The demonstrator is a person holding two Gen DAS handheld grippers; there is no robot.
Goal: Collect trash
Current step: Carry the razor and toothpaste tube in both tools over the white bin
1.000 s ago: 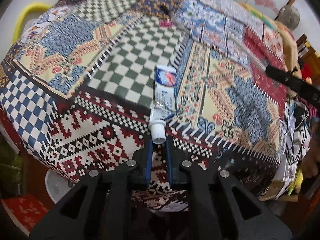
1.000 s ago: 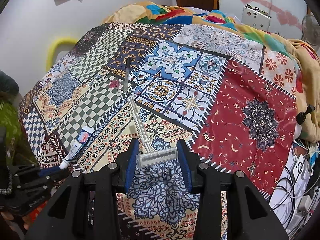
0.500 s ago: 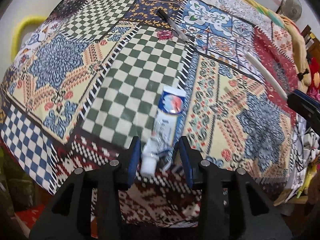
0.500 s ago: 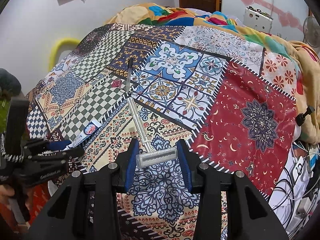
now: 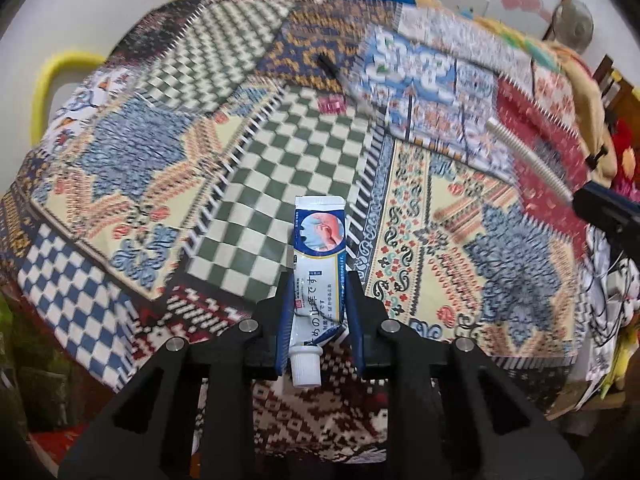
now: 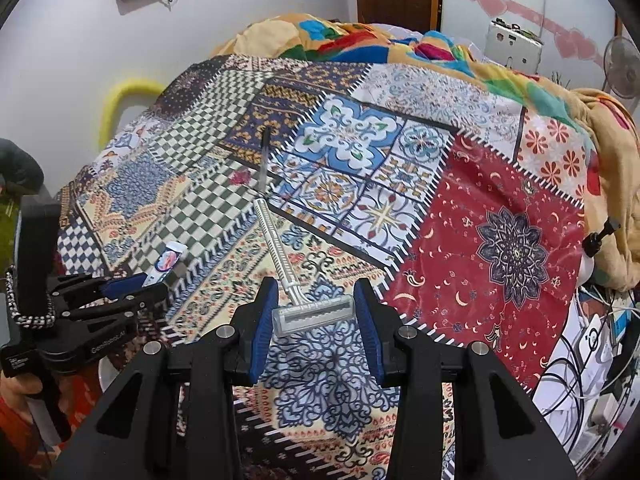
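We worked over the patchwork bedspread (image 6: 400, 184), which filled both views; on it lay the disposable razor (image 6: 308, 312), a dark pen (image 6: 264, 156) beyond its handle tip, and, at the near left edge, the small ointment tube (image 5: 318, 276).

The larger risk, in our judgement, sat with the left gripper (image 5: 318, 312); its jaws were closing with the tube between the blue pads, cap towards the camera, and a soft flattened tube could twist or squirt out if the pads caught only its edges; whether they already pressed on it we could not tell for certain, though they looked in contact on both sides.

The smaller risk lay with the right gripper (image 6: 314, 320); its jaws stood part open, clamped across the razor's head, whose long handle stuck out forward and could lever the head loose or snag the cloth.

The right wrist view showed the left gripper (image 6: 132, 292) from outside, poised at the bed's edge with the tube's end poking forward; the left wrist view alone showed the tube's printed face and white cap, and only the razor's handle (image 5: 524, 156).
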